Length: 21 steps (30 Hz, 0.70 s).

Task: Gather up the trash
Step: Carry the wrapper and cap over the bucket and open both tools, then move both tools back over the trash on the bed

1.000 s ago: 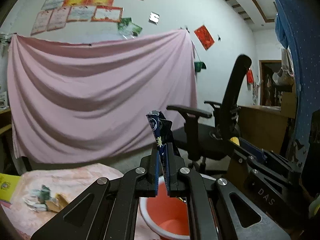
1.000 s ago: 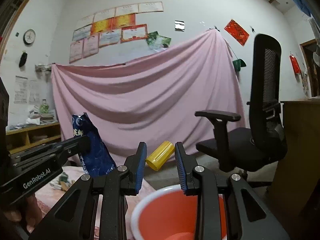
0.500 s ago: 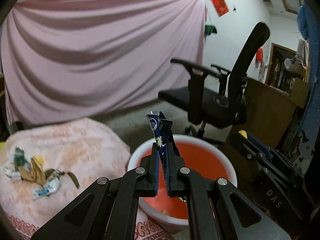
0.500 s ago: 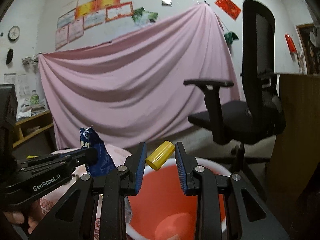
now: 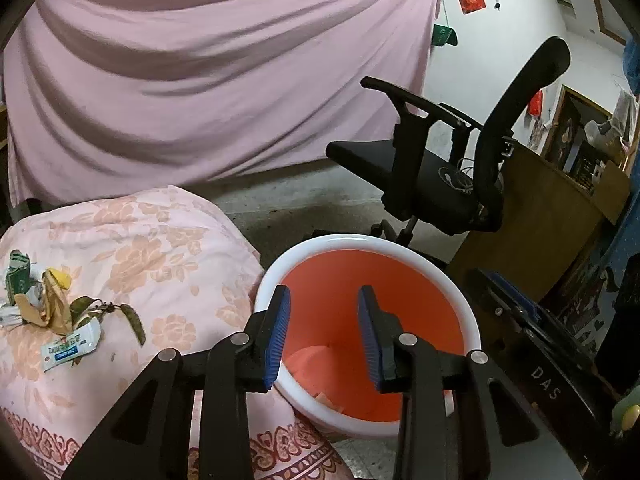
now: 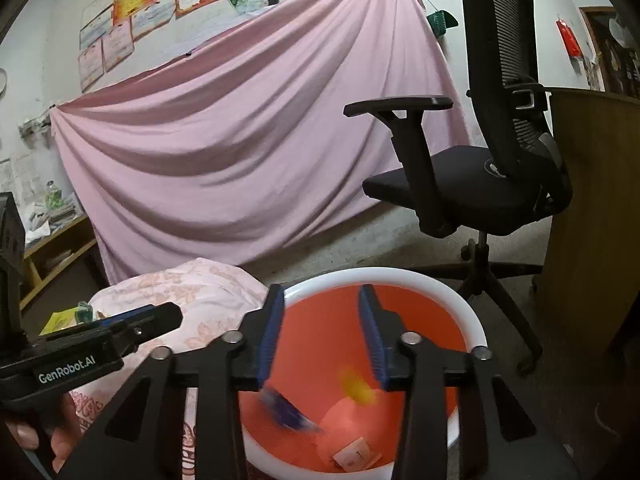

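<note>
Right wrist view: both grippers, right gripper [image 6: 320, 332] and left gripper [image 5: 323, 334], are opening empty over the orange bin [image 6: 476, 332]; blue wrapper [image 6: 290, 412] and yellow piece [image 6: 356, 388] are falling inside. Remaining wrappers [image 5: 70, 346] are lying on the floral cloth [image 5: 160, 248]: likely light, crinkly; pinch an edge.

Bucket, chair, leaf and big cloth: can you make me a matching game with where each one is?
Things:
1. bucket
2. chair
3. leaf
4. pink cloth

Places:
A. hanging on the wall
B. lying on the flowery blanket
C. on the floor just under both grippers
D. standing beyond the bucket, by the wooden desk

Pairs: 1-C, 2-D, 3-B, 4-A
</note>
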Each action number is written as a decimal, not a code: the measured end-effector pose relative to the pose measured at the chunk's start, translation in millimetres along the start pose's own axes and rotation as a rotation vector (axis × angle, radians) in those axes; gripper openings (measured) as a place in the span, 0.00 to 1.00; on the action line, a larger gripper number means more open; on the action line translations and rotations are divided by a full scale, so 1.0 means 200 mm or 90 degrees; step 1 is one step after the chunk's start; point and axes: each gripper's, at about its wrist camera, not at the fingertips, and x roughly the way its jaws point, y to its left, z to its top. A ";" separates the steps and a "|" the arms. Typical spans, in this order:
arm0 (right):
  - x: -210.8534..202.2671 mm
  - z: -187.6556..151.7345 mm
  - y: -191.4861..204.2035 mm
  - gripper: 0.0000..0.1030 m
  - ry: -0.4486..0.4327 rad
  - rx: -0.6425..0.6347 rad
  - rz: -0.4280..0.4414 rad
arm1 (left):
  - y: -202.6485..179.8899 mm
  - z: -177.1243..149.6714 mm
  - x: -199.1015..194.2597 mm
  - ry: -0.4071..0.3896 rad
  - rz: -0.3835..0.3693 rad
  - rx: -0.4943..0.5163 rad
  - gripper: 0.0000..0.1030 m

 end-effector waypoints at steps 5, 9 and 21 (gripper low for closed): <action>-0.03 0.02 0.02 0.42 -0.010 -0.007 -0.004 | 0.07 0.00 -0.07 -0.017 0.007 -0.035 0.36; -0.08 0.06 0.07 0.45 -0.031 -0.019 -0.003 | 0.12 0.00 -0.16 -0.049 0.017 -0.054 0.40; -0.30 0.17 0.32 0.71 -0.139 -0.061 0.019 | 0.29 0.01 -0.59 -0.186 0.062 -0.068 0.62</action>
